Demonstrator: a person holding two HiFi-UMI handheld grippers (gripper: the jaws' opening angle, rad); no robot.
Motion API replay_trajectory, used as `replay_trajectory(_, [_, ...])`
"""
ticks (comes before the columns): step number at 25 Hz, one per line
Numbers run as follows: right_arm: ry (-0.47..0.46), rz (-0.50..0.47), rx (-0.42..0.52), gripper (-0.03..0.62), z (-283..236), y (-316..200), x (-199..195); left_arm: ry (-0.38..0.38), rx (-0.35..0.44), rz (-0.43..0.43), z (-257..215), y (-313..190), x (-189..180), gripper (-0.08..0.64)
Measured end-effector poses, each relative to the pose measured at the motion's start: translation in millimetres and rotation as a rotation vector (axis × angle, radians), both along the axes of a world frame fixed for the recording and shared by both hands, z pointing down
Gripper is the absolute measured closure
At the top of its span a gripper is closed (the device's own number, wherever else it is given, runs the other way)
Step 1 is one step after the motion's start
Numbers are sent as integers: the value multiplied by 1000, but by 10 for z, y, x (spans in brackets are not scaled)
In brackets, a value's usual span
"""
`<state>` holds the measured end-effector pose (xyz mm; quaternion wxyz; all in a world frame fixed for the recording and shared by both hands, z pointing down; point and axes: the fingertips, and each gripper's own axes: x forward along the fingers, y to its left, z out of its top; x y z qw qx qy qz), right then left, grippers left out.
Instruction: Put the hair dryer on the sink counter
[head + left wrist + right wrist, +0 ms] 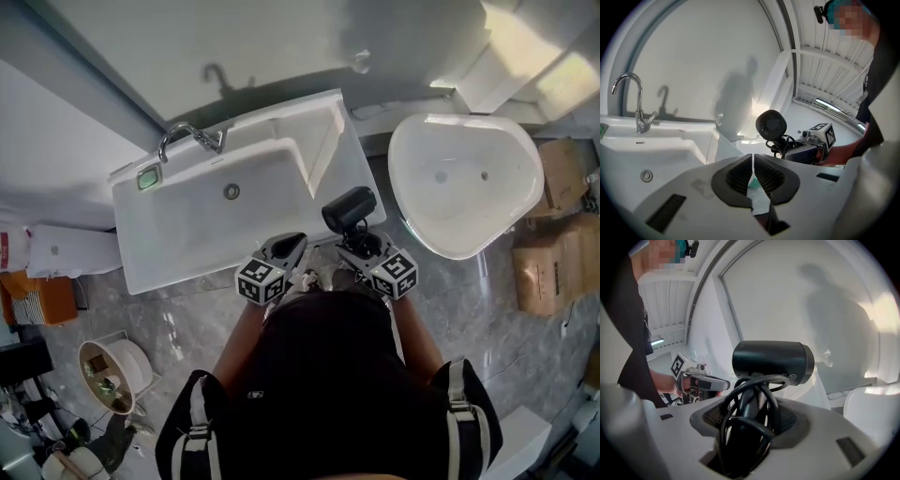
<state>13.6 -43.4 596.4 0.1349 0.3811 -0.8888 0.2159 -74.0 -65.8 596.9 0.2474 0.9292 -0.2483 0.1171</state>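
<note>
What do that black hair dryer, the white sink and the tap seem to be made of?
Hair dryer: probably plastic, black with a dull satin sheen and soft highlights on its smooth barrel.
Sink: likely glazed ceramic or cast resin, plain glossy white with rounded edges; the look leaves open which.
Tap: metal, seemingly chrome-plated, thin, curved and mirror-bright.

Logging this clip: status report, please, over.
Right hand-held gripper shut on dryer handle. Left hand-held gripper shut, empty. Dryer by counter right corner, not down. No obstruction seen.
</note>
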Motion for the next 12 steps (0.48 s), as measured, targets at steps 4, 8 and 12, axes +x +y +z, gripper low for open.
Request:
replay_trajectory(4, [-4, -31, -10, 285, 9, -105, 52, -6, -9, -40, 12, -66, 25, 537])
replay_trajectory(8, [7, -75, -14, 285, 22, -223, 122, -3, -8, -89, -37, -134, 52, 537])
replay_trajectory(12, [14, -103, 5, 285, -21, -466, 218, -18, 0, -123, -84, -259, 88, 537])
